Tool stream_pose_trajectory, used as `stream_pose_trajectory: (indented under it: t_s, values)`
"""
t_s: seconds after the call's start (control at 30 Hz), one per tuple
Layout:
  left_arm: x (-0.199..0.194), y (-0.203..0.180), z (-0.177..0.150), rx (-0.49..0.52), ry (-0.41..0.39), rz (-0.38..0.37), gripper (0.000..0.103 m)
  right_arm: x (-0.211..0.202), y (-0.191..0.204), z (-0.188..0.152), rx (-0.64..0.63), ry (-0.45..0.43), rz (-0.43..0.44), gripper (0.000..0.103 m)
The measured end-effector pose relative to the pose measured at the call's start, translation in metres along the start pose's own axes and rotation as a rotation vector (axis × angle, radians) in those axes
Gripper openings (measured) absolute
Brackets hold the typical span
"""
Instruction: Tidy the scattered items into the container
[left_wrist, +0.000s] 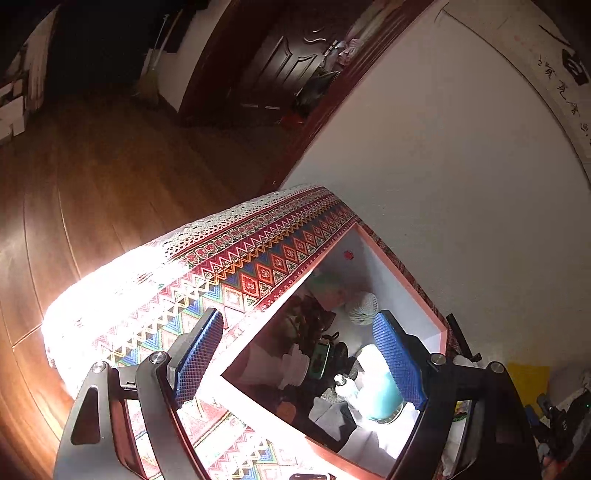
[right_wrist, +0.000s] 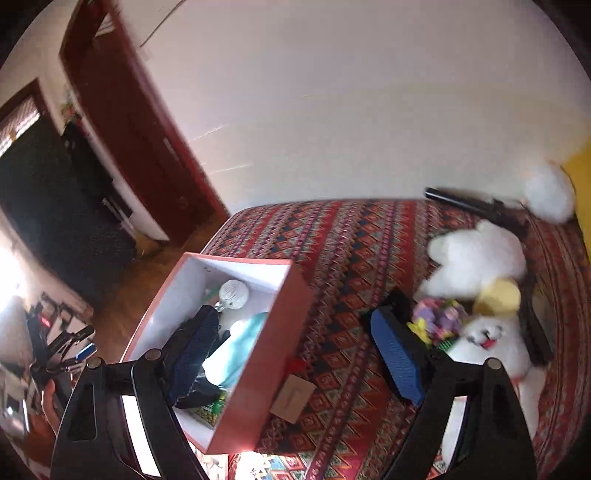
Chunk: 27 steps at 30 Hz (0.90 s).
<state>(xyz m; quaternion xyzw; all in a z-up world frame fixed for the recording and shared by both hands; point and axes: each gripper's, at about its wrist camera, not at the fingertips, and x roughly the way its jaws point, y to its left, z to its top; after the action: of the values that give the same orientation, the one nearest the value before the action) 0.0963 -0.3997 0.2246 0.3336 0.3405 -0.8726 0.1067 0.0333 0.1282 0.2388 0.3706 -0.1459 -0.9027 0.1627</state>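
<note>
Pink-walled box (left_wrist: 406, 280) fills your left wrist view: your left claw (left_wrist: 299, 358) hangs wide open and empty over it, above the teal bottle (left_wrist: 380, 398) inside.

From the right wrist, your right claw (right_wrist: 291, 350) is also spread, holding nothing; the plush toys (right_wrist: 476, 258) lie beyond the box's right wall, nearer this hand.

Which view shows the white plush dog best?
The right wrist view: the white plush dog lies on the patterned cloth, face visible beside the right jaws. The left wrist view looks into the box and misses it.
</note>
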Motion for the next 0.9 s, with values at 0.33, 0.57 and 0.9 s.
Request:
stream_pose_trajectory:
  t_s: [0.33,0.57,0.9]
  values:
    - [0.018,-0.167,-0.091,0.280,0.146,-0.280,0.084,-0.067,-0.207,-0.149,0.563,-0.268,-0.061,0.100]
    - [0.075,-0.276,-0.219,0.414,0.483,-0.505,0.084,-0.004,-0.229,-0.152,0.658,-0.199,0.163,0.100]
    - [0.117,-0.303,-0.327,0.470,0.754,-0.497,0.083,0.045,-0.264,-0.143,0.777,-0.138,0.180,0.065]
